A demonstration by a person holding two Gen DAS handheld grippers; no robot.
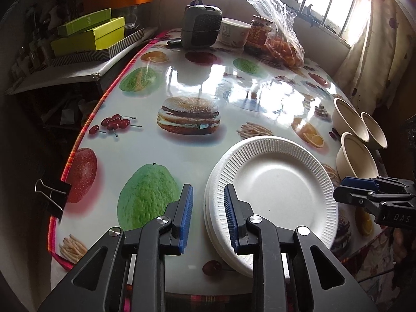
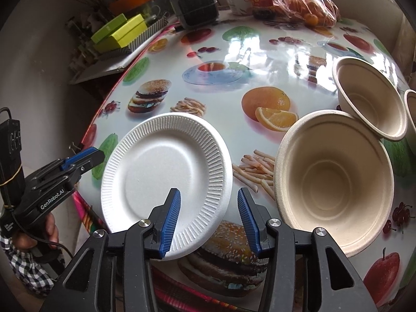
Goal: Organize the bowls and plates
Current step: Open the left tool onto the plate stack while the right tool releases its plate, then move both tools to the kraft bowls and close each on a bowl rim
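A stack of white foam plates (image 1: 275, 187) (image 2: 166, 176) lies near the front edge of the table (image 1: 197, 83), which has a fruit-print cover. My left gripper (image 1: 208, 212) is open astride the stack's left rim, with one pad over the plate and one outside it, neither pressing. My right gripper (image 2: 209, 218) is open astride the stack's right rim in the same way. Each gripper shows in the other's view, the right gripper (image 1: 347, 188) and the left gripper (image 2: 85, 157). Three beige paper bowls stand to the right: a near bowl (image 2: 335, 182) (image 1: 353, 158), a farther bowl (image 2: 369, 98) (image 1: 348, 119) and a third bowl (image 2: 412, 119) (image 1: 374, 130).
At the table's far end stand a grey heater (image 1: 201, 26), a paper cup (image 1: 234, 32), a jar (image 1: 260, 32) and a bag of oranges (image 1: 283, 46). Green boxes (image 1: 88, 35) sit on a side shelf to the left. A binder clip (image 1: 53, 195) grips the left table edge.
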